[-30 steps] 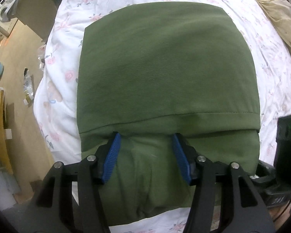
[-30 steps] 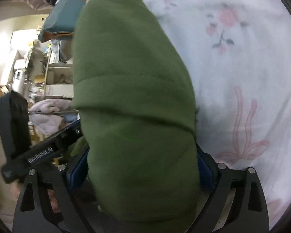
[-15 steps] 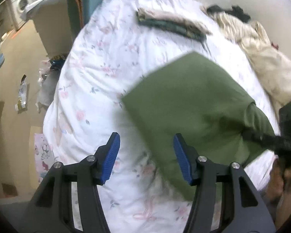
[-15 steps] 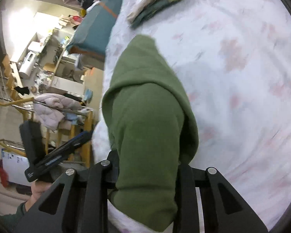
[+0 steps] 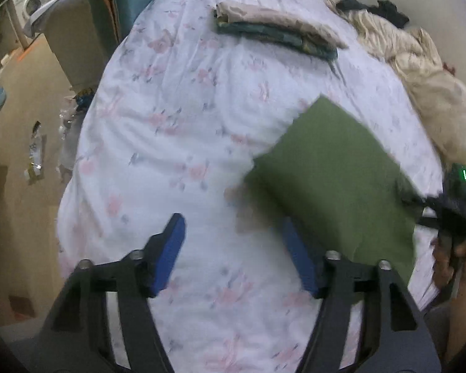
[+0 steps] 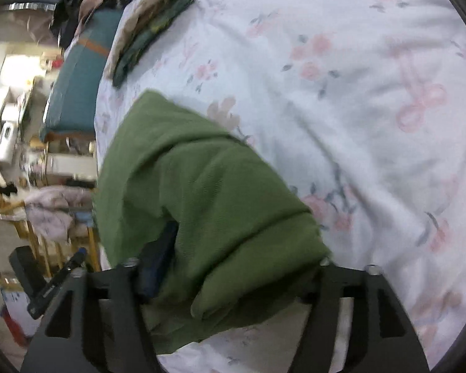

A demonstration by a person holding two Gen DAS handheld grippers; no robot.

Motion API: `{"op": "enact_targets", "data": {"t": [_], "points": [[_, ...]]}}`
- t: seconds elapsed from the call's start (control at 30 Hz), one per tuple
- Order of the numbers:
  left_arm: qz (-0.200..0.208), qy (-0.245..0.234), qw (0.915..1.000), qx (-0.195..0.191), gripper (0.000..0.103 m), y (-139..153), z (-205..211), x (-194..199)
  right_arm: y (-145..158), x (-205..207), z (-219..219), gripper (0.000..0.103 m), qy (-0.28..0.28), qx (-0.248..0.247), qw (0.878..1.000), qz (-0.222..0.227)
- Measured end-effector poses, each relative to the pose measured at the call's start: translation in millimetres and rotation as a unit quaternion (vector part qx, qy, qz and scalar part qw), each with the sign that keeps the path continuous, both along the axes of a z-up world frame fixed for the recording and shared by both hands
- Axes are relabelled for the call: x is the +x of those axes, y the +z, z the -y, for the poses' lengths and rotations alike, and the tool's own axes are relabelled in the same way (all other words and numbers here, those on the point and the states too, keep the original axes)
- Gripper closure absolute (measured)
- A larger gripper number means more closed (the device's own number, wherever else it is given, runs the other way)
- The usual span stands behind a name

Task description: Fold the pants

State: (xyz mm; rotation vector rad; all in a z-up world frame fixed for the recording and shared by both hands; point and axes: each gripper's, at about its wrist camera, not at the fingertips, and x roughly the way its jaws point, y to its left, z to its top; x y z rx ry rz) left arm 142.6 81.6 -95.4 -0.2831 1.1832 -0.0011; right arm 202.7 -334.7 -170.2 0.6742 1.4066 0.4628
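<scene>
The folded green pants (image 5: 335, 180) hang above the floral bed sheet (image 5: 177, 130) at the right of the left wrist view, held up by my right gripper (image 5: 450, 205). In the right wrist view the pants (image 6: 208, 192) fill the space between the jaws of my right gripper (image 6: 233, 267), which is shut on them; one blue pad (image 6: 158, 258) shows at the left and the other is hidden by cloth. My left gripper (image 5: 233, 255) is open and empty above the sheet, left of the pants.
A stack of folded clothes (image 5: 273, 28) lies at the far side of the bed, also in the right wrist view (image 6: 152, 21). Crumpled beige bedding (image 5: 419, 71) lies at the far right. The floor (image 5: 18, 143) is beyond the bed's left edge.
My left gripper let go of the pants and drew back. My right gripper lifted the folded pants off the sheet and carried them to the right, farther up the bed.
</scene>
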Motion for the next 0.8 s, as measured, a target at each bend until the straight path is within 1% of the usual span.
{"op": "enact_targets", "data": {"t": [0.03, 0.07, 0.1, 0.13, 0.17, 0.23, 0.27, 0.3, 0.37, 0.4, 0.43, 0.47, 0.5, 0.57, 0.63, 0.67, 0.7, 0.73, 0.77, 0.8], "points": [[0.007, -0.002, 1.0000, -0.007, 0.025, 1.0, 0.6, 8.8, 6.6, -3.6, 7.2, 0.017, -0.023, 0.006, 1.000, 0.010], [0.018, -0.011, 0.9997, -0.011, 0.021, 1.2, 3.2, 19.9, 10.8, -6.0, 13.7, 0.011, -0.045, 0.006, 0.999, 0.017], [0.022, -0.019, 0.9995, -0.012, 0.017, -0.4, 6.5, 28.1, 15.2, -10.6, 23.1, 0.010, -0.080, 0.008, 0.996, 0.024], [0.027, -0.037, 0.9987, -0.022, 0.016, -4.6, 12.3, 40.6, 17.8, -18.8, 34.2, 0.009, -0.110, 0.017, 0.993, 0.029], [0.023, -0.059, 0.9974, -0.034, 0.016, -11.9, 19.6, 53.5, 18.2, -27.0, 41.1, 0.007, -0.140, 0.028, 0.989, 0.030], [0.007, -0.081, 0.9957, -0.045, 0.016, -25.3, 29.1, 71.6, 12.9, -38.6, 43.5, 0.005, -0.176, 0.038, 0.984, 0.015], [-0.001, -0.091, 0.9945, -0.053, 0.016, -34.5, 33.3, 81.1, 5.5, -49.0, 43.1, 0.005, -0.193, 0.047, 0.980, -0.001], [-0.011, -0.103, 0.9928, -0.060, 0.016, -45.0, 37.8, 89.7, 2.0, -53.1, 46.0, 0.005, -0.201, 0.052, 0.978, -0.006], [-0.038, -0.132, 0.9890, -0.055, 0.016, -70.6, 48.3, 101.9, -8.0, -67.3, 38.8, 0.005, -0.218, 0.065, 0.974, -0.020], [-0.045, -0.135, 0.9884, -0.052, 0.016, -77.3, 50.4, 103.8, -12.5, -73.4, 35.4, 0.005, -0.222, 0.081, 0.971, -0.023], [-0.056, -0.139, 0.9870, -0.058, 0.016, -86.4, 52.1, 105.4, -15.6, -74.2, 32.7, 0.005, -0.223, 0.091, 0.970, -0.024], [-0.065, -0.142, 0.9851, -0.073, 0.016, -91.5, 53.0, 105.6, -19.7, -76.7, 28.8, 0.005, -0.223, 0.107, 0.969, -0.025], [-0.078, -0.151, 0.9808, -0.096, 0.016, -97.3, 54.5, 105.8, -22.8, -77.1, 25.1, 0.005, -0.221, 0.116, 0.968, -0.027], [-0.092, -0.171, 0.9757, -0.102, 0.021, -100.5, 59.1, 105.4, -32.3, -75.1, 10.2, 0.005, -0.205, 0.126, 0.970, -0.039], [-0.095, -0.179, 0.9728, -0.112, 0.036, -98.2, 60.4, 103.3, -39.8, -71.7, -6.3, 0.005, -0.180, 0.121, 0.975, -0.052], [-0.096, -0.181, 0.9716, -0.118, 0.044, -96.8, 60.8, 101.9, -40.1, -69.7, -14.6, 0.007, -0.163, 0.112, 0.979, -0.049], [-0.096, -0.188, 0.9700, -0.120, 0.059, -95.4, 62.1, 98.6, -35.6, -68.5, -19.5, 0.018, -0.150, 0.097, 0.983, -0.035], [-0.089, -0.199, 0.9706, -0.103, 0.070, -91.5, 65.3, 94.6, -22.7, -67.4, -26.0, 0.055, -0.131, 0.069, 0.989, 0.003], [-0.079, -0.204, 0.9717, -0.088, 0.077, -87.1, 67.7, 91.1, -13.4, -66.1, -31.1, 0.069, -0.115, 0.045, 0.992, 0.022], [-0.071, -0.206, 0.9729, -0.078, 0.086, -81.0, 68.7, 87.5, -8.2, -65.0, -34.9, 0.075, -0.110, 0.034, 0.993, 0.033]]}}
